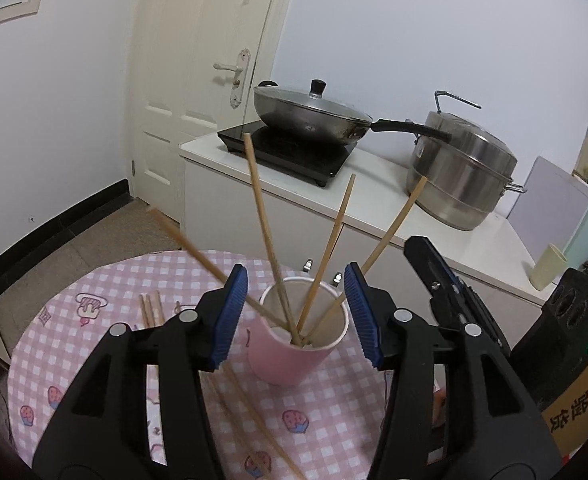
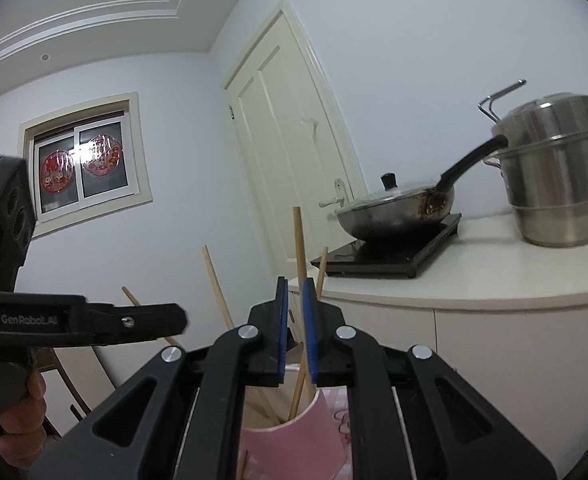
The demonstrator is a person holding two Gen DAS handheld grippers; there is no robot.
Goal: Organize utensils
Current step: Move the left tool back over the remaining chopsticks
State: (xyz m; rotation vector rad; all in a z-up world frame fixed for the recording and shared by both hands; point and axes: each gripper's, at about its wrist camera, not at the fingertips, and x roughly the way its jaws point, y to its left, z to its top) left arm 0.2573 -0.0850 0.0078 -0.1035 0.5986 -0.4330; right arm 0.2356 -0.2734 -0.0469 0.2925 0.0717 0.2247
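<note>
A pink paper cup (image 1: pixel 294 348) stands on the pink checked tablecloth (image 1: pixel 94 344) and holds several wooden chopsticks (image 1: pixel 264 224). My left gripper (image 1: pixel 296 312) is open, its blue pads on either side of the cup, not touching it. More chopsticks (image 1: pixel 150 310) lie on the cloth left of the cup, and others (image 1: pixel 254 420) lie near me. In the right wrist view my right gripper (image 2: pixel 296 312) stands above the cup (image 2: pixel 314 428), its jaws slightly apart, with one chopstick (image 2: pixel 300 248) running between the pads.
A white counter (image 1: pixel 374 184) behind the table carries an induction hob with a lidded wok (image 1: pixel 310 114), a steel steamer pot (image 1: pixel 462 172) and a pale cup (image 1: pixel 548 266). A door (image 1: pixel 198 80) is at the back left. The other gripper's body (image 1: pixel 566 340) is at the right.
</note>
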